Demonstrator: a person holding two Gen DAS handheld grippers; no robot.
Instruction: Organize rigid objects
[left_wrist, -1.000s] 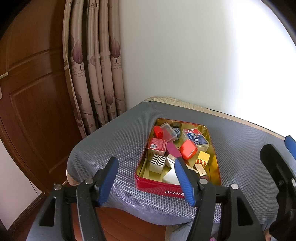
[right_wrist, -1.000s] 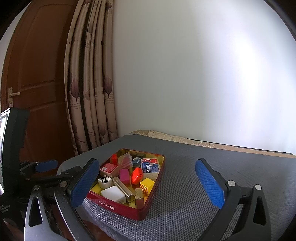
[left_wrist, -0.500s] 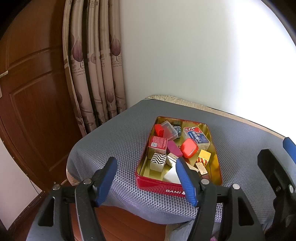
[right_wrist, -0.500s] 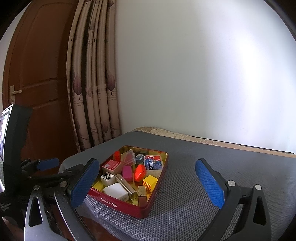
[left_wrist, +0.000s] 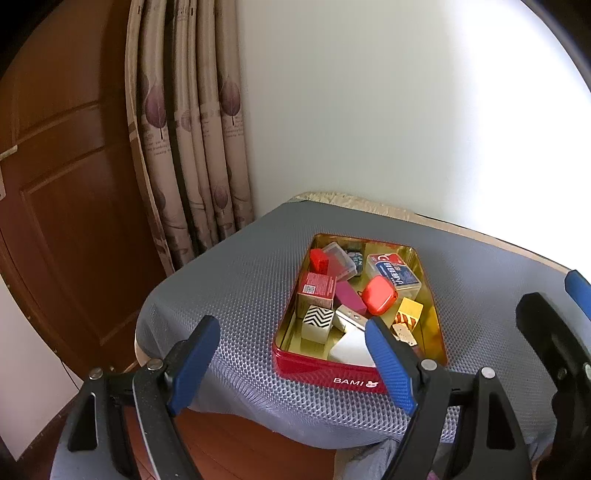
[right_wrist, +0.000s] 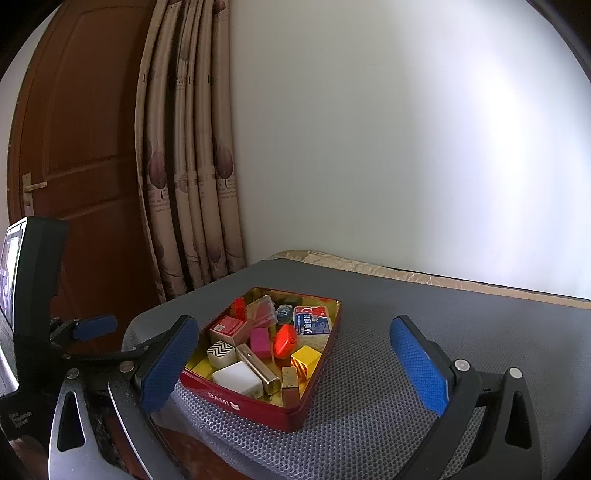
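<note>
A red tin (left_wrist: 317, 368) (right_wrist: 258, 402) marked BAMI sits near the front left corner of a grey mesh-covered table (left_wrist: 243, 273) (right_wrist: 461, 325). It holds several small rigid objects: a zigzag-patterned cube (left_wrist: 317, 322), a red case (left_wrist: 379, 300) (right_wrist: 285, 340), a yellow block (left_wrist: 408, 312), a white block (right_wrist: 238, 377), a magenta block (right_wrist: 259, 341). My left gripper (left_wrist: 291, 363) is open and empty, in front of the tin's near edge. My right gripper (right_wrist: 295, 369) is open and empty, with the tin between its fingers in view.
A patterned curtain (left_wrist: 192, 140) hangs left of the table beside a brown wooden door (left_wrist: 55, 184). A white wall stands behind the table. Wooden floor (left_wrist: 229, 443) shows below the table's front edge. The left gripper's body (right_wrist: 40, 295) appears at the left of the right wrist view.
Both grippers have eased back and up slightly, so the tin sits a little farther and higher in view. Both stay open. The objects in the tin have not moved.
</note>
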